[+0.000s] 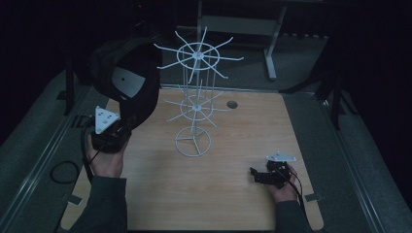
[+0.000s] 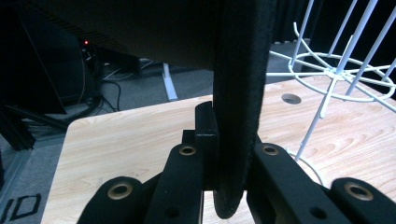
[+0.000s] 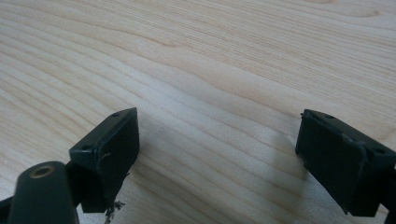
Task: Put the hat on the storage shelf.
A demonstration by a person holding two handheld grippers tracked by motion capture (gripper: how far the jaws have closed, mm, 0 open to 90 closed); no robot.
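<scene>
A black cap [image 1: 127,77] is held up above the far left part of the wooden table [image 1: 233,194], its pale inner lining turned toward the camera in the high view. Its brim [image 2: 238,116] is pinched edge-on between the jaws of the left gripper [image 1: 112,133], which are pressed against it from both sides in the left gripper view. Just right of the cap, a white wire display rack [image 1: 195,97] with two tiers of radiating hooks is seen standing upright on its ring base near the table's middle. Well apart, at the near right, the right gripper [image 1: 260,175] is held low over bare wood, its jaws spread wide with nothing between them.
</scene>
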